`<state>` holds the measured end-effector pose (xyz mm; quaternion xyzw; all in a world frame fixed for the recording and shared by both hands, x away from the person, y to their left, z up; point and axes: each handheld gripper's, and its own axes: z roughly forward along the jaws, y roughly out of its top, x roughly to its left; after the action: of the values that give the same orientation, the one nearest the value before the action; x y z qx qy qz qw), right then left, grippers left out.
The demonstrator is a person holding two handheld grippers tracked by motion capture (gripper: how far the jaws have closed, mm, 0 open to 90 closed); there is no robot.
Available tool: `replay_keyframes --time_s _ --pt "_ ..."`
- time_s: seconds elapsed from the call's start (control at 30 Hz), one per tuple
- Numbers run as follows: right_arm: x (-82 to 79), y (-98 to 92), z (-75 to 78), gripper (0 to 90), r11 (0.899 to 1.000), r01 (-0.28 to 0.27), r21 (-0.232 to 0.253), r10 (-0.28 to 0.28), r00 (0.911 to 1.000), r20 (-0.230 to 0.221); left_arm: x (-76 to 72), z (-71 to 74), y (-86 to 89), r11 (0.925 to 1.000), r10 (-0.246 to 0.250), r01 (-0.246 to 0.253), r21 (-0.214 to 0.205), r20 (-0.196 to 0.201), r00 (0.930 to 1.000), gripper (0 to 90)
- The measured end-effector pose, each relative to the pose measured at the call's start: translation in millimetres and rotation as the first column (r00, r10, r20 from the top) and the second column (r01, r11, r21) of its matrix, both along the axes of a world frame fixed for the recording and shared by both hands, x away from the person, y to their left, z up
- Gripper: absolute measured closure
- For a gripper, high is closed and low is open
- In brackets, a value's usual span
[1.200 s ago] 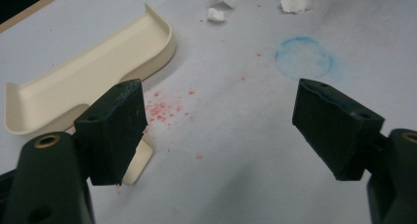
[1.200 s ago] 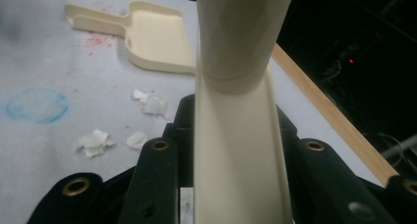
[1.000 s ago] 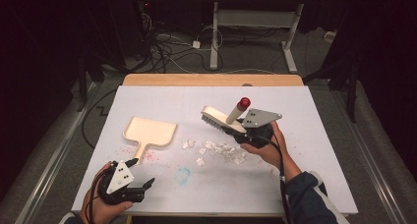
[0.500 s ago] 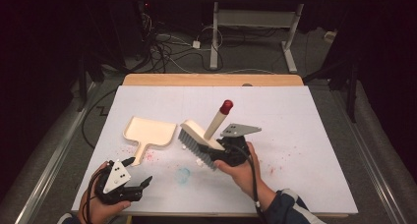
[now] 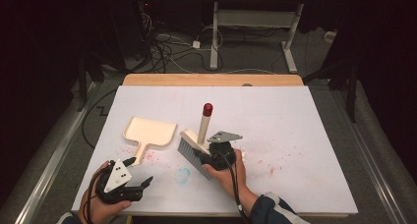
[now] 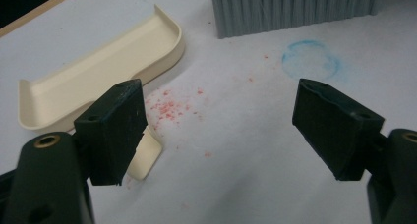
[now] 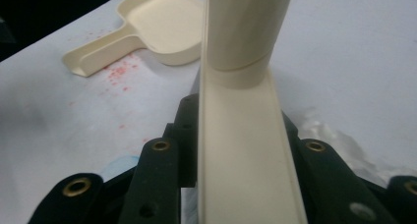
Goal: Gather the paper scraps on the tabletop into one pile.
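No readable text, label, brand, number or sign is showing anywhere in these views.

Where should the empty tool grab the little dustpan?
Grip the dustpan by its flat handle, coming from the near side. The handle sticks out toward the open left tool and looks thin enough for the jaws; the scoop is wide and walled.
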<state>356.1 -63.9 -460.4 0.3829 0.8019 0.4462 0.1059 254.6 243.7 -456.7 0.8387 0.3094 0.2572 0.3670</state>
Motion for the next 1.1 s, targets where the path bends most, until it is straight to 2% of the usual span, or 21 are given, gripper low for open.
replay_keyframes --time_s 0.13,0.3,0.53,0.83,1.03,1.1 --pt "4.9 -10.7 0.1 67.1 0.999 0.049 0.000 -0.049 0.9988 -0.002 0.3 -0.5 -2.5 1.0000 -0.008 0.008 0.002 -0.006 1.0000 20.2" --pt "6.9 -28.9 2.9 67.2 0.992 0.123 -0.006 -0.123 0.9925 0.000 1.0 -2.1 -5.5 0.9998 -0.016 0.016 0.010 -0.015 0.9998 20.2" --pt "2.5 -52.6 5.0 67.2 0.984 0.177 -0.013 -0.177 0.9841 -0.010 -0.2 -3.9 -9.0 0.9995 -0.028 0.028 0.014 -0.038 0.9989 20.2" --pt "-5.4 -69.8 13.7 67.4 0.978 0.206 -0.002 -0.206 0.9785 -0.003 -0.7 -4.7 -11.8 0.9990 -0.038 0.039 0.021 -0.043 0.9984 20.2" --pt "-11.6 -77.5 28.0 67.4 0.984 0.177 0.020 -0.178 0.9831 0.044 -0.5 -4.7 -12.1 0.9988 -0.039 0.040 0.027 -0.046 0.9982 20.2" --pt "-14.0 -78.0 33.3 67.4 0.984 0.171 0.038 -0.173 0.9839 0.046 -0.9 -4.6 -12.2 0.9987 -0.040 0.042 0.031 -0.045 0.9982 20.2"
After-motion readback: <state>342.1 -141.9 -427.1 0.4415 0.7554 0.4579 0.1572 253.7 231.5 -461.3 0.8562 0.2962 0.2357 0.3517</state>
